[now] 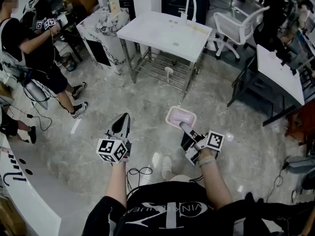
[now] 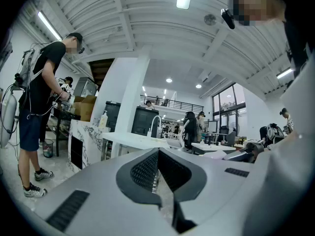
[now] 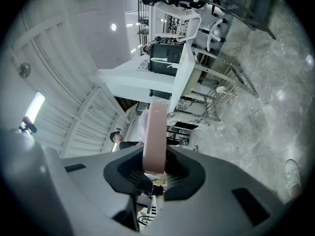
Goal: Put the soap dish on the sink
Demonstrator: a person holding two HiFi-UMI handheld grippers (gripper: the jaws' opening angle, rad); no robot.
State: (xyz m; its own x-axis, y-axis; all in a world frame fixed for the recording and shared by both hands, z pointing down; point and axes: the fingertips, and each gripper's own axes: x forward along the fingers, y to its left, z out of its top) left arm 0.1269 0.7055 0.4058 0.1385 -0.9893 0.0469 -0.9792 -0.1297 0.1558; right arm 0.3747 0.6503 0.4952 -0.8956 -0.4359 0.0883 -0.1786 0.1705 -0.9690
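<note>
Open workshop with a grey marble floor [image 1: 147, 102]; the white sink bench [image 1: 165, 33] stands well ahead, and the soap dish is not yet on it.
The right gripper [image 1: 183, 127] has its jaws clenched on the rim of the pink soap dish [image 1: 180, 117], carried flat above the floor, apparently for the walk to the sink. The left gripper [image 1: 125, 118] has its jaws pressed together on nothing, seemingly kept spare.

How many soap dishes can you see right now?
1. The pink soap dish is clamped by its rim in the right gripper, in the air, short of the white sink table. None shows on that table, though small things there are hard to make out.
</note>
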